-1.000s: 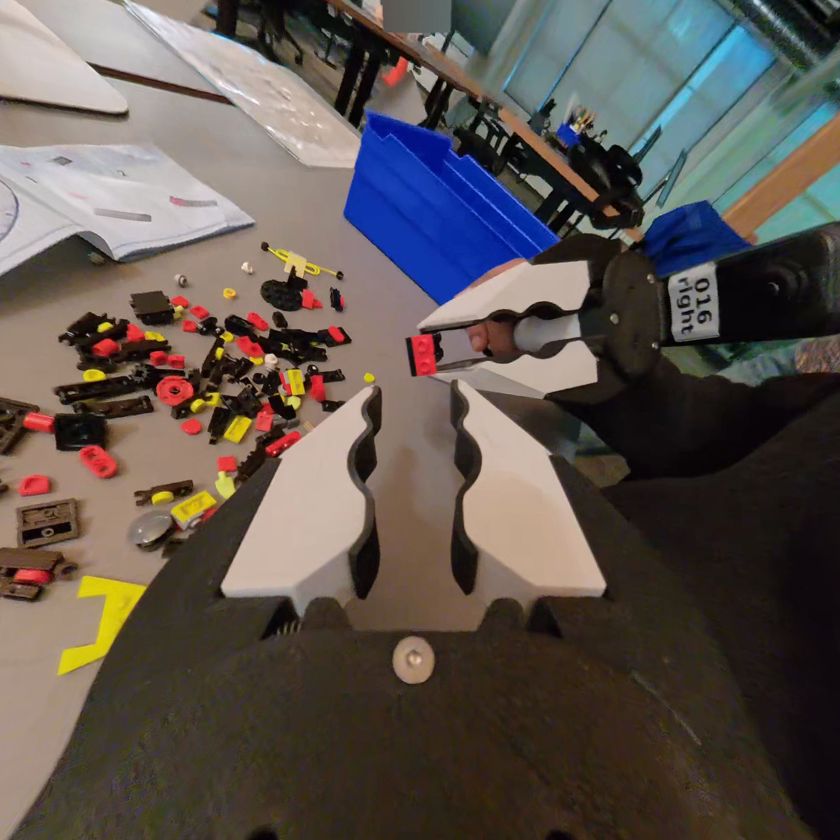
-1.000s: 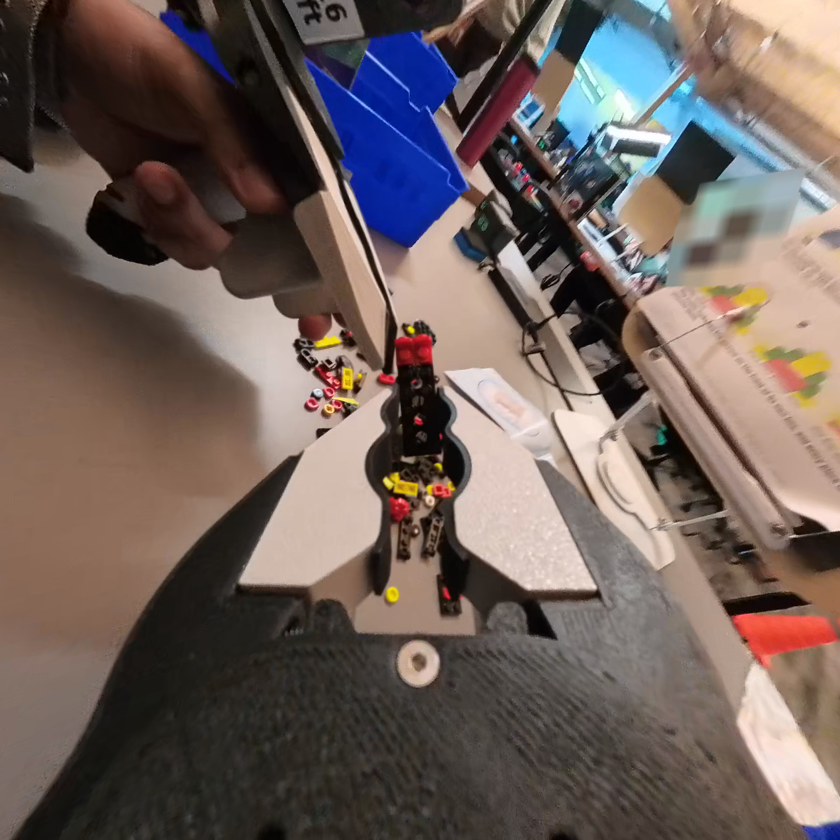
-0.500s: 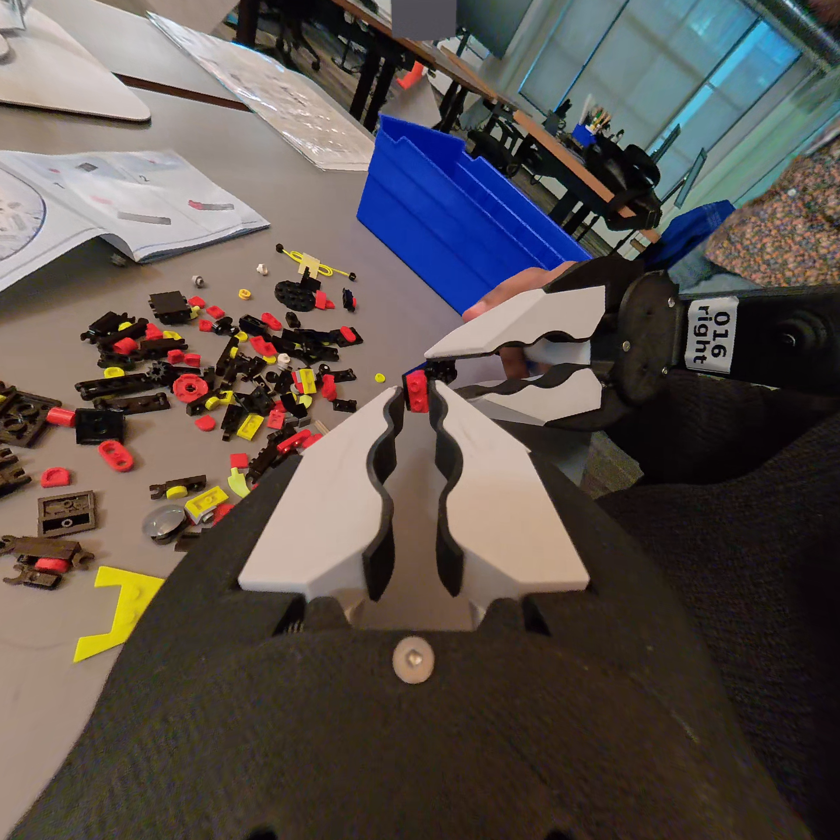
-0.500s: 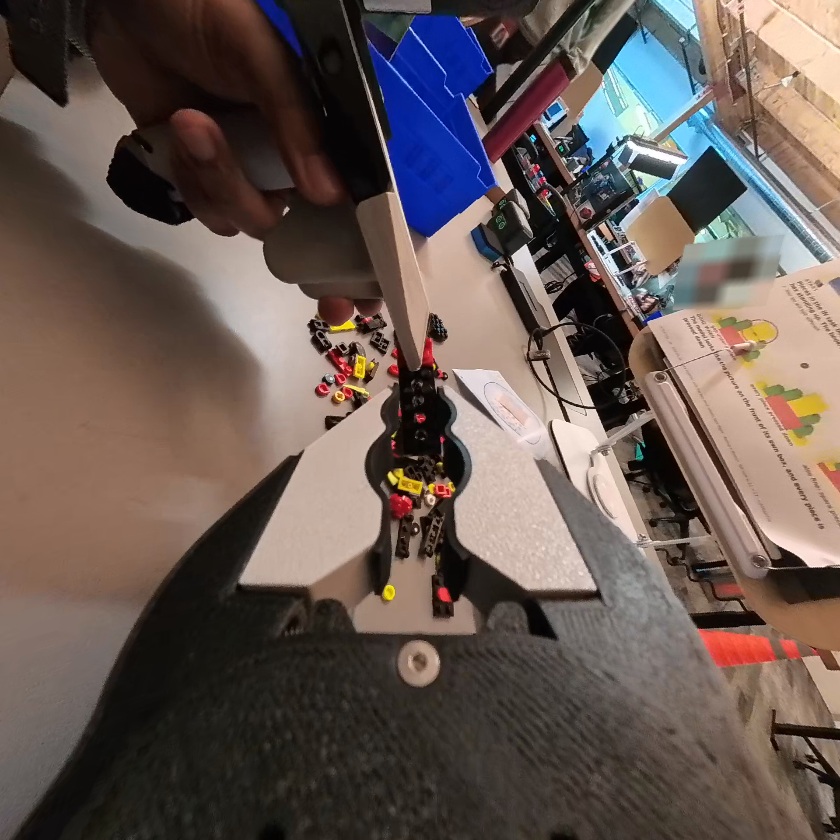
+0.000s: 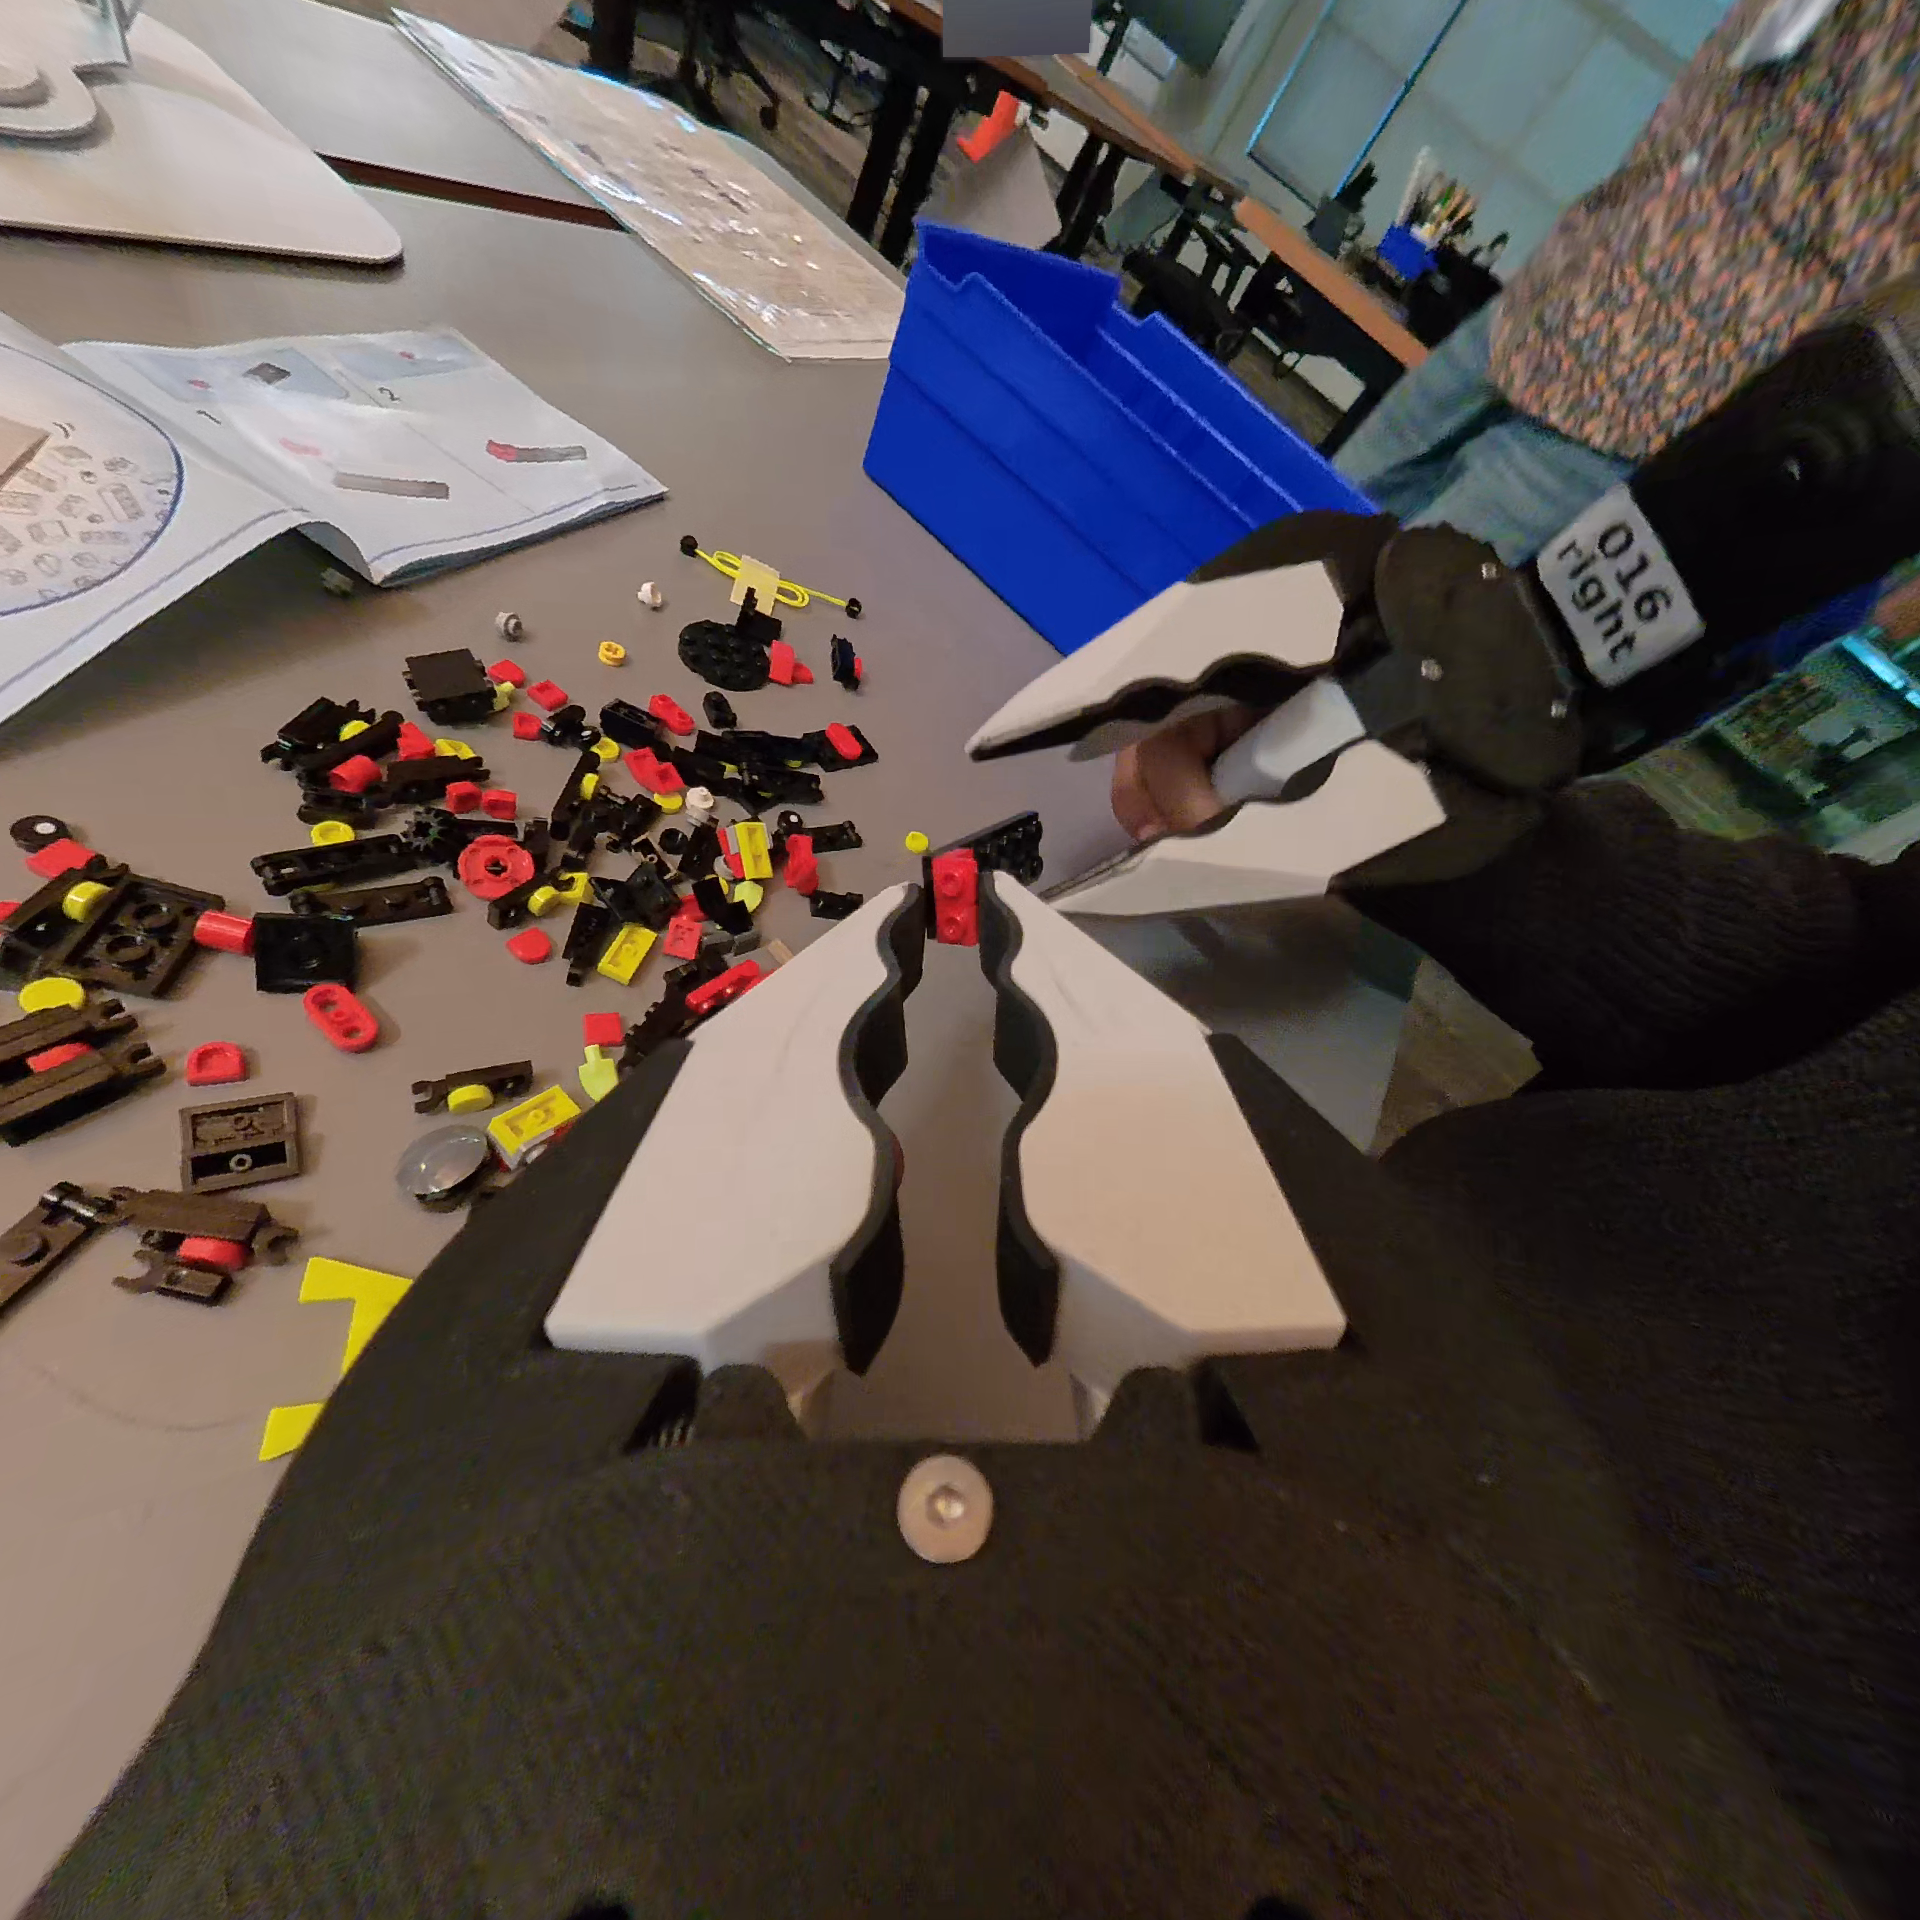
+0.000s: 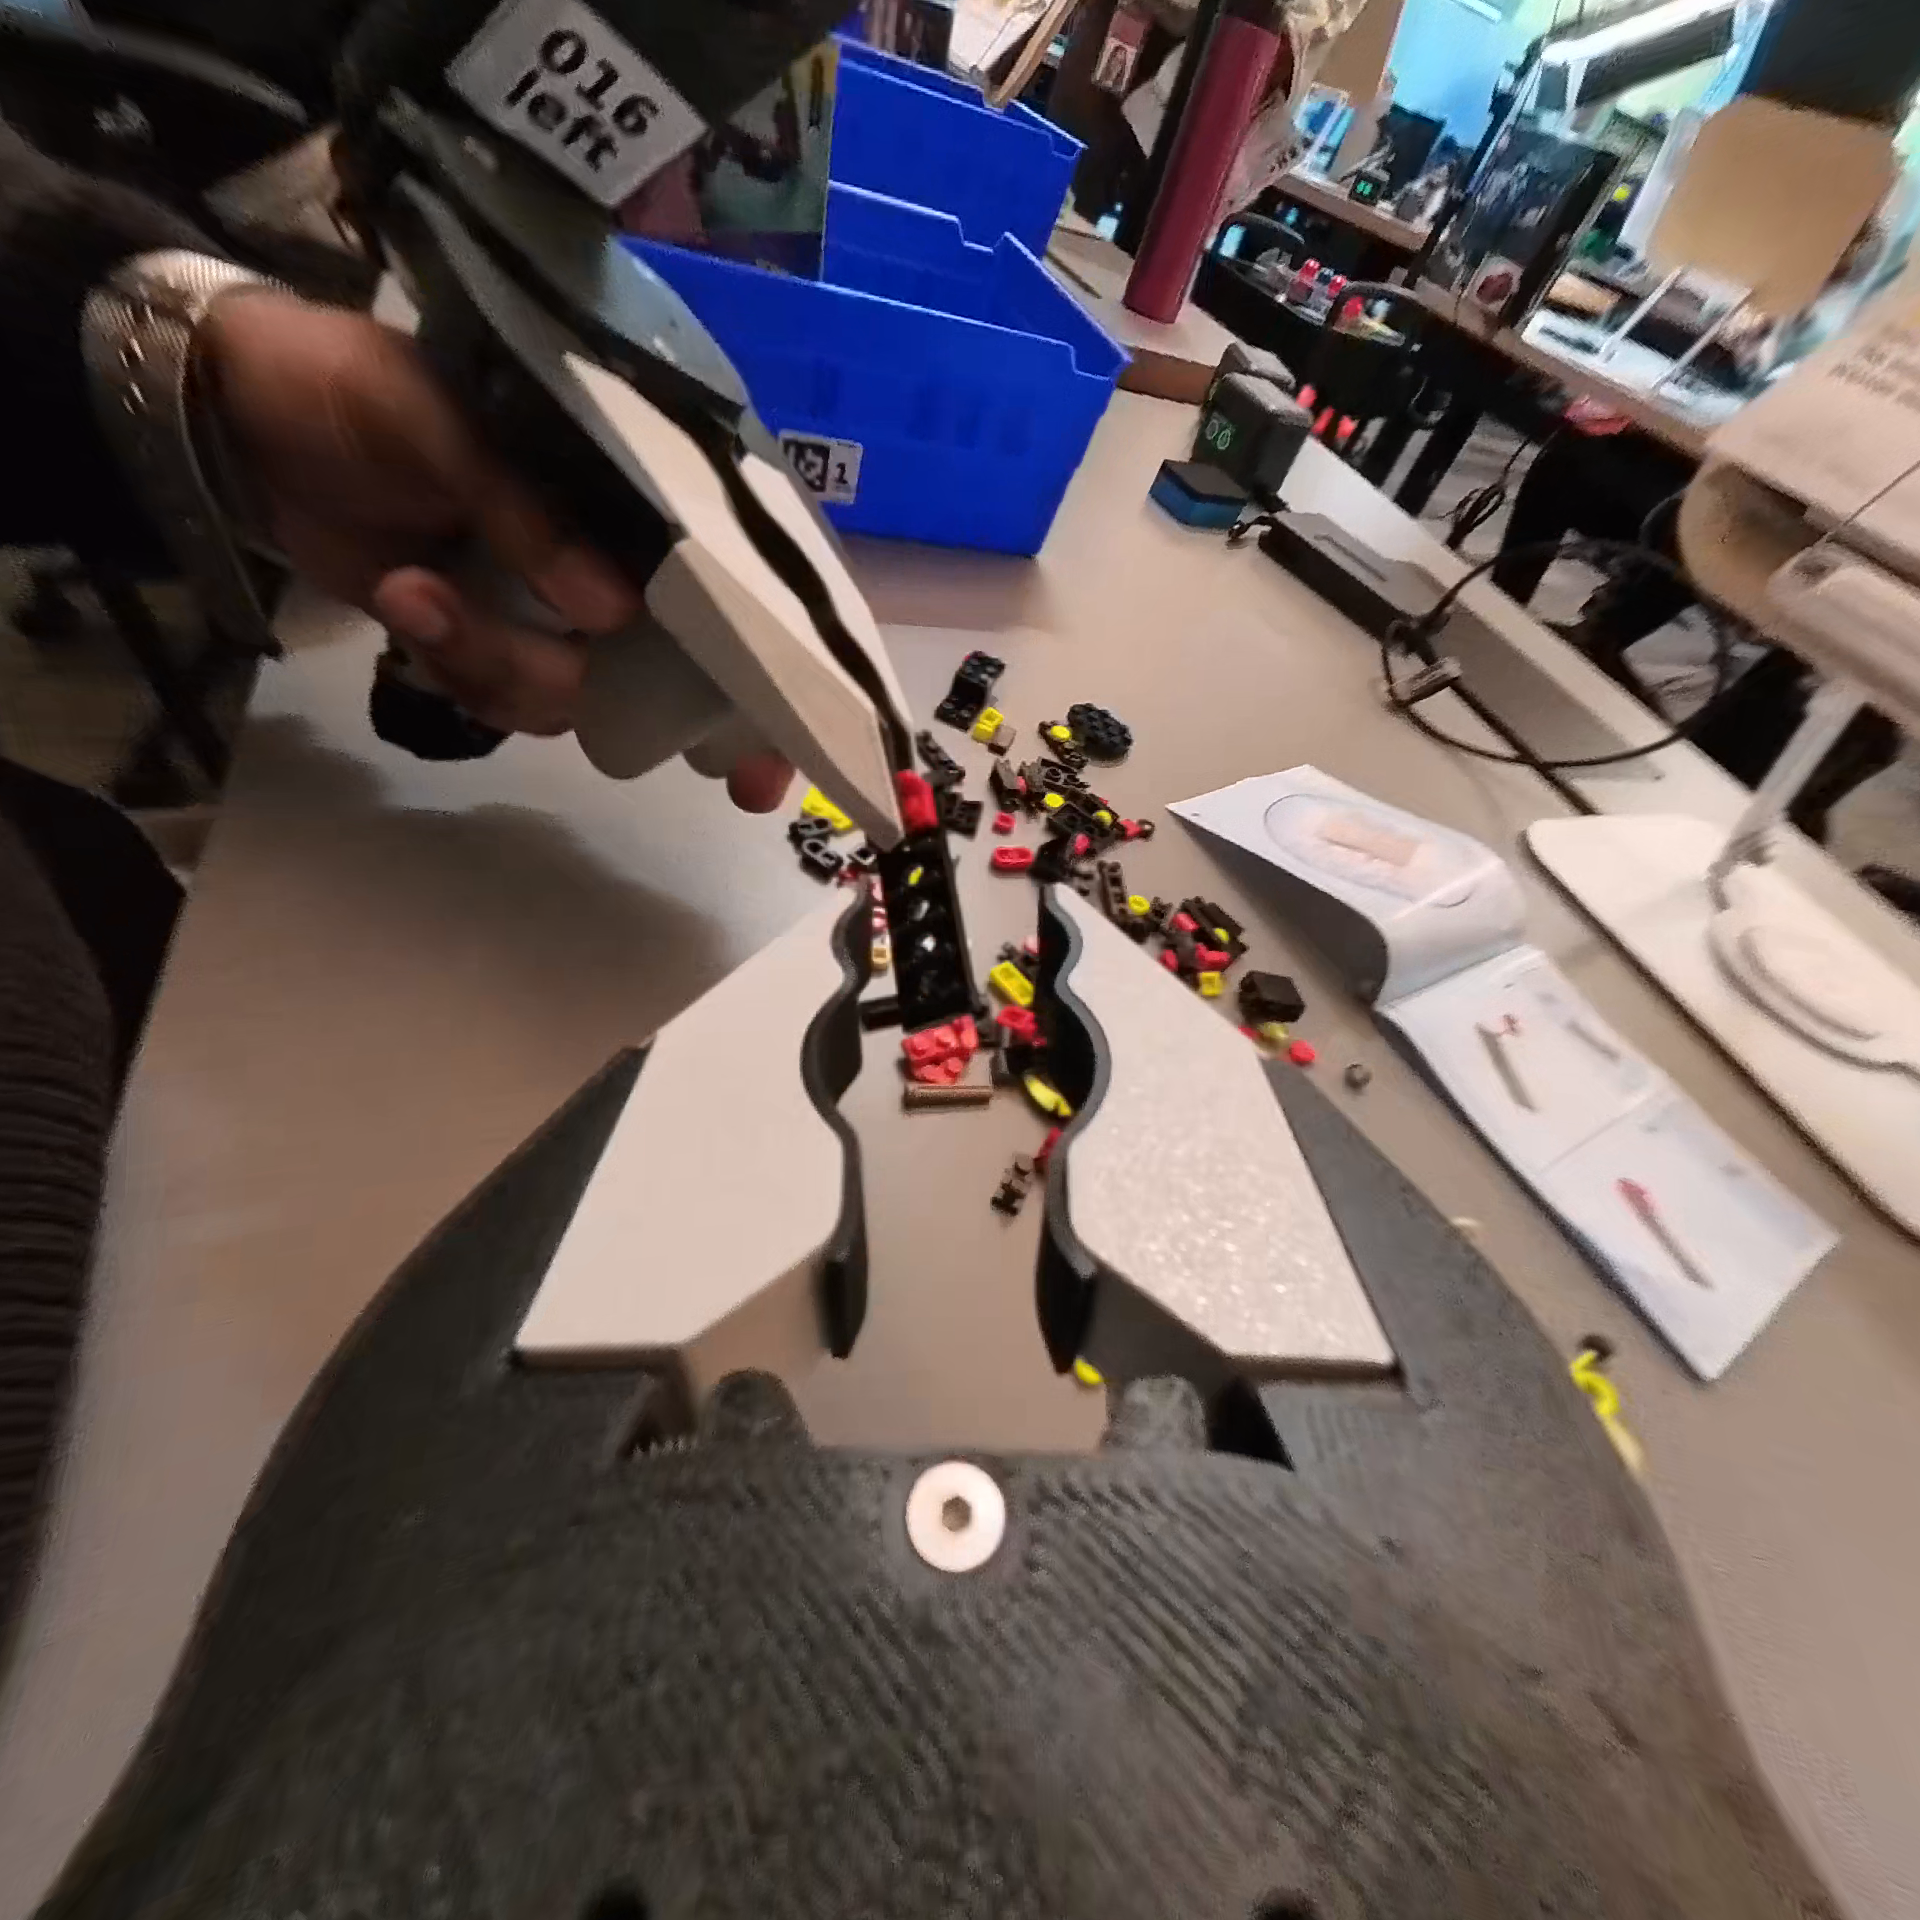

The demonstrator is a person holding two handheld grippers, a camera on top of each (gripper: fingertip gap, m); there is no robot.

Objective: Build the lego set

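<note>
My left gripper (image 5: 953, 902) is shut on the red end of a small lego assembly (image 5: 954, 896), a red piece joined to a black plate (image 5: 1006, 840), and holds it above the grey table. In the right wrist view the left gripper (image 6: 902, 805) pinches the red piece (image 6: 914, 795) and the black plate (image 6: 928, 940) hangs down between my right gripper's fingers. My right gripper (image 6: 948, 906) is open, its jaws apart around the plate. It also shows in the left wrist view (image 5: 1010, 821), open, just beyond the left fingertips.
Loose black, red and yellow lego pieces (image 5: 623, 810) lie spread on the table (image 5: 727, 436). An open instruction booklet (image 5: 312, 447) lies beyond them. Blue bins (image 5: 1091, 447) stand at the back. A white stand base (image 6: 1766, 935) and cables (image 6: 1507, 665) are at the right. Less than 4 cm separates the two grippers' tips.
My left gripper closed on the red end of the assembly that the right gripper held. My right gripper then opened and let go of the black plate.
</note>
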